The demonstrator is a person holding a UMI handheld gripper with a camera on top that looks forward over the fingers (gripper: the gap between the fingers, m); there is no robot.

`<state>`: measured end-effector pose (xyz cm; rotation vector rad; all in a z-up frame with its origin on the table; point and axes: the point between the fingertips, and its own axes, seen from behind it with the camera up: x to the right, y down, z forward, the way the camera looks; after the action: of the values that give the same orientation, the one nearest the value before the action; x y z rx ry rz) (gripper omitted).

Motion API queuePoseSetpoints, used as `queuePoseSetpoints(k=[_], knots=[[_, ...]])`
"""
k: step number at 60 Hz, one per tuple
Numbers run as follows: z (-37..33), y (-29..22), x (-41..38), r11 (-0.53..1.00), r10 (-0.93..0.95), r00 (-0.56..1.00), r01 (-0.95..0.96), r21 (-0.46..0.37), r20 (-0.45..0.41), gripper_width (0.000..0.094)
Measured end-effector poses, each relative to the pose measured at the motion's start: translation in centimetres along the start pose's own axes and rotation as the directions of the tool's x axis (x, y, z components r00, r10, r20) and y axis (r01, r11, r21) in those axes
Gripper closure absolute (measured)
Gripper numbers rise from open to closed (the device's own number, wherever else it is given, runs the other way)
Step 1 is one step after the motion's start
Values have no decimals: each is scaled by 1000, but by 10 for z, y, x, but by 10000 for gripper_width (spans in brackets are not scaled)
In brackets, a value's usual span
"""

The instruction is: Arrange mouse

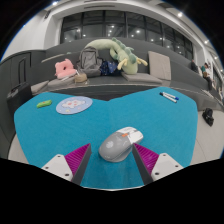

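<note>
Gripper view: I am hovering over the big teal desk mat, room shelves behind holding a green plush toy. I judge I am approaching to grasp. My tongs are spread wide, the grey and white computer mouse lying untouched between them; next I must close squarely.

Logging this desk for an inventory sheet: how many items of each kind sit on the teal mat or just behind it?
Grey computer mouse, between the open gripper fingers: 1
Round pale disc: 1
Small yellow-green object: 1
White pen-like stick: 1
Plush toys behind the mat: 2
Total: 6
</note>
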<state>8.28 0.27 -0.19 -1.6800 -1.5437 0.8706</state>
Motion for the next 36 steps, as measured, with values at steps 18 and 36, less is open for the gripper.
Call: queuePoseSetpoints(k=[18,36], knots=[[32,-16,10,999,35,999,-35,-17,-11,79],[65,-33,2,998,44,999,-43,-46,2,79]])
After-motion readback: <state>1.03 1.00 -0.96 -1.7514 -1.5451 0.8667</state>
